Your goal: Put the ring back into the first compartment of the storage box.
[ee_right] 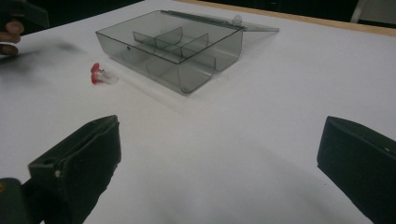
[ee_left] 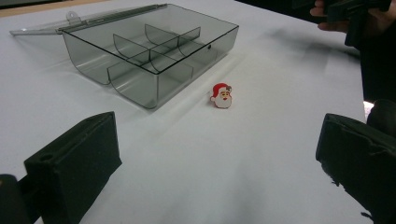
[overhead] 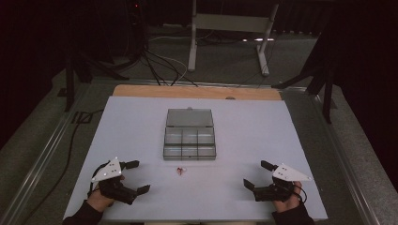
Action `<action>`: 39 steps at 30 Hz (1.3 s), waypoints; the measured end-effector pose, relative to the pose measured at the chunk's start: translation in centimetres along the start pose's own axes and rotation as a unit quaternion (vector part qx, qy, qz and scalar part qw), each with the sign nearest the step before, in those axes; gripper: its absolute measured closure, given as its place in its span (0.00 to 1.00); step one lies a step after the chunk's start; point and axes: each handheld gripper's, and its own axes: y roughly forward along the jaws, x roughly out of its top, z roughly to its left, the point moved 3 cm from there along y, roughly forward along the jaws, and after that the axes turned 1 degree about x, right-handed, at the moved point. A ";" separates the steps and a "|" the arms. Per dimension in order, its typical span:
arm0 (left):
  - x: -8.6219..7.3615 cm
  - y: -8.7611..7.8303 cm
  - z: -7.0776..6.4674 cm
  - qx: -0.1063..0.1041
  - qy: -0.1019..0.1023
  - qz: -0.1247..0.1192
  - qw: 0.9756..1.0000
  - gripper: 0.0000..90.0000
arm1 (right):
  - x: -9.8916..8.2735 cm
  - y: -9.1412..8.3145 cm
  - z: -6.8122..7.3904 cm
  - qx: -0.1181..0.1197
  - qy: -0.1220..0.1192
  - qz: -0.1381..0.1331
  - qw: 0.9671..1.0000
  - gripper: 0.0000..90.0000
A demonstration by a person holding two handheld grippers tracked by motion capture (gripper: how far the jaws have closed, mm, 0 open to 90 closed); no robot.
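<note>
Clear compartment box (overhead: 189, 142) at centre of white table (overhead: 131, 136), lid open flat toward far edge. Small Santa figure (overhead: 180, 170) on table just in front of box, apart from it. Left gripper (overhead: 135, 177) near left front corner, jaws wide, holding nothing. Right gripper (overhead: 256, 174) near right front corner, jaws wide, holding nothing

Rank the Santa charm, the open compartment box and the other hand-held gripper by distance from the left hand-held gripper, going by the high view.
From the left hand-held gripper:
1. Santa charm, on the bare table just to its right, in front of the box.
2. Compartment box, farther up the table at centre, lid folded back.
3. Right hand-held gripper, across the table near the right edge.
</note>
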 end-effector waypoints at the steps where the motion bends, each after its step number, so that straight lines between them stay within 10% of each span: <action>1: 0.0 0.0 0.0 0.000 -0.001 0.000 1.000 0.00 | 0.0 0.0 0.0 0.001 0.000 0.000 1.000 0.00; 39: 2.6 -0.3 -0.9 -0.014 -0.001 -0.007 1.000 0.00 | 0.5 0.0 0.3 -0.004 0.008 -0.004 1.000 0.00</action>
